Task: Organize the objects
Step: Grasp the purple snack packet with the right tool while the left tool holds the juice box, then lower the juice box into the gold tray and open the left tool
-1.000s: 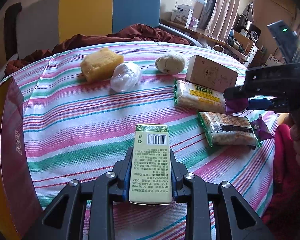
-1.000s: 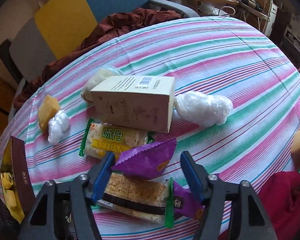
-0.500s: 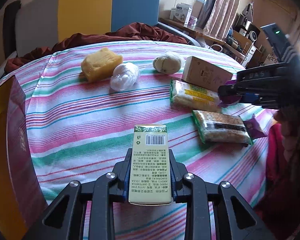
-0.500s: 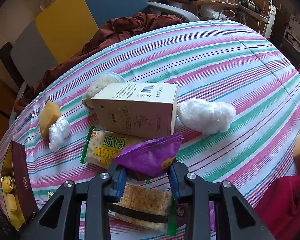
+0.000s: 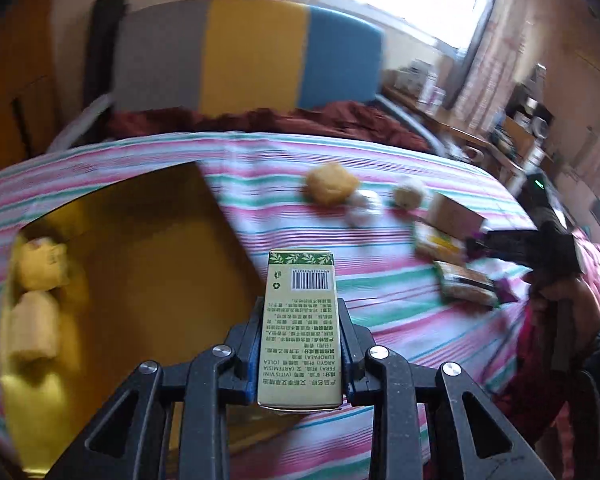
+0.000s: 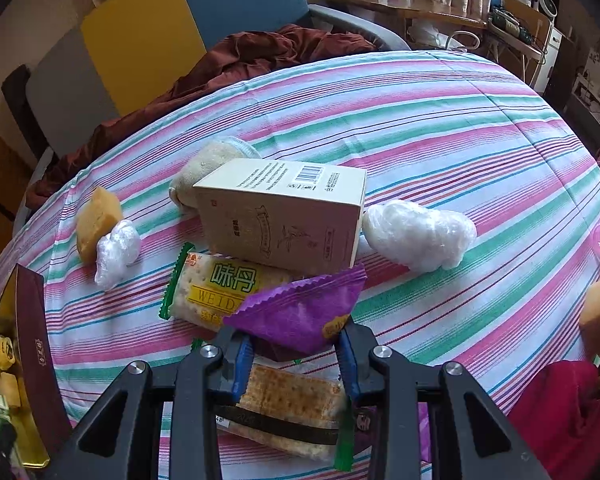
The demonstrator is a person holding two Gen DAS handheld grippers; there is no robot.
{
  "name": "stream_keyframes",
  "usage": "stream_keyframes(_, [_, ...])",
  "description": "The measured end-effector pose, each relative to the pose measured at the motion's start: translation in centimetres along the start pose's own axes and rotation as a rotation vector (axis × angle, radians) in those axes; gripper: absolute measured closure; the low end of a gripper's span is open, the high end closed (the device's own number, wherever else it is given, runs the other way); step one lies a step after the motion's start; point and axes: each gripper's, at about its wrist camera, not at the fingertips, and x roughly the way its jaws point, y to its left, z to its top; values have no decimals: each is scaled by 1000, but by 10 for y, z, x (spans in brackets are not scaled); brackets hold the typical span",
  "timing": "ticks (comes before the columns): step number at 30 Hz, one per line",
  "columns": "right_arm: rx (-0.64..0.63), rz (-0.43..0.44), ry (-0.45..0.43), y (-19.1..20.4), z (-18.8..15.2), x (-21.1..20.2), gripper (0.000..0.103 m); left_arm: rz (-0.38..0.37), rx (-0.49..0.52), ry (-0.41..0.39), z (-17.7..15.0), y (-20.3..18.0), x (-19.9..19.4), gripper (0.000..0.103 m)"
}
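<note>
Tray (image 5: pixel 220 216): far left, open, yellow packets inside.
Left gripper (image 5: pixel 300 354): clamped on the carton's (image 5: pixel 300 320) long sides, beside the tray; light, stiff, crushable.
Right gripper (image 6: pixel 296 356): closed on the purple sachet (image 6: pixel 300 312), lifted over the crackers (image 6: pixel 288 412); light, soft, slippery foil.

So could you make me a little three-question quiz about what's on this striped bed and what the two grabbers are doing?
1. True or false: the left gripper is shut on a green carton.
2. What does the right gripper hold? A) purple packet B) white plastic bundle C) beige box
3. What colour is the inside of the open gift box?

Key:
1. True.
2. A, the purple packet; the white plastic bundle and the beige box lie apart on the cloth.
3. Yellow.
</note>
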Motion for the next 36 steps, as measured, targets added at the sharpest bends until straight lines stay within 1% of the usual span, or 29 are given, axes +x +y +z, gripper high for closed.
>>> stream_keyframes(3, [-8, -5, 1, 1, -1, 0, 68, 91, -114, 33, -5, 63, -14, 73])
stream_keyframes(6, [-13, -7, 0, 2, -1, 1, 68, 189, -189, 60, -17, 110, -24, 73])
stream_keyframes(8, [-14, -7, 0, 2, -1, 1, 68, 218, -226, 77, -25, 132, -28, 73])
stream_keyframes(10, [-18, -8, 0, 2, -1, 2, 68, 246, -245, 97, -31, 145, -27, 73])
stream_keyframes(12, [-22, -10, 0, 4, -2, 2, 68, 266, -246, 117, -37, 149, -24, 73])
stream_keyframes(15, [-23, -12, -1, 4, -2, 2, 68, 274, -253, 143, -45, 154, -17, 72])
stream_keyframes(22, [-25, -9, -1, 5, -2, 3, 68, 313, -262, 186, -54, 160, 0, 72])
stream_keyframes(25, [-24, -4, -2, 5, -2, 2, 68, 326, -276, 190, -58, 163, 3, 72])
stream_keyframes(28, [-27, -2, -2, 5, -2, 2, 68, 347, -268, 193, -60, 164, 5, 71])
stream_keyframes(30, [-27, -1, -2, 4, -1, 2, 68, 353, -264, 191, -60, 163, 4, 68])
stream_keyframes(34, [-25, -4, -3, 5, -1, 3, 68, 360, -247, 175, -58, 160, -1, 67])
stream_keyframes(36, [-21, -5, -8, 4, 0, 2, 68, 360, -236, 151, -54, 155, -8, 67])
